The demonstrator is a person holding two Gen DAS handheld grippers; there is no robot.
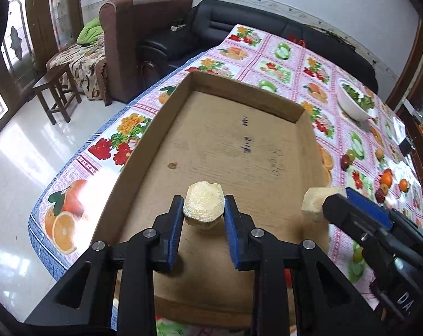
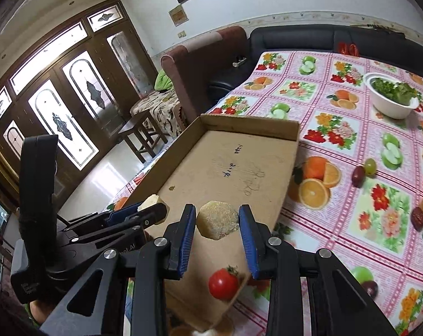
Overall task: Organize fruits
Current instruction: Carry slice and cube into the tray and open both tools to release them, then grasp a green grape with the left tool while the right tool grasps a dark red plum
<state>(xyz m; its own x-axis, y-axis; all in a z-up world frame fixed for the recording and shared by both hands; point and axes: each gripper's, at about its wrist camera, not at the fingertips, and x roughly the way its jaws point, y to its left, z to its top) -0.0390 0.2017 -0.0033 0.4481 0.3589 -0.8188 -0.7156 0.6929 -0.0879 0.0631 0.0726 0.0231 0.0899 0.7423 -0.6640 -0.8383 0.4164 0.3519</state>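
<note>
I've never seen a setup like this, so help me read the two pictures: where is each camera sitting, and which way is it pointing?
Left wrist: sits on the left gripper, looking along its fingers over the cardboard tray; they hold a pale chunk. The right gripper pokes in from the right.
Right wrist: sits on the right gripper, facing the same tray; it holds its own chunk. The left gripper shows at left.
Shared: tray, white bowl, both grippers.
</note>
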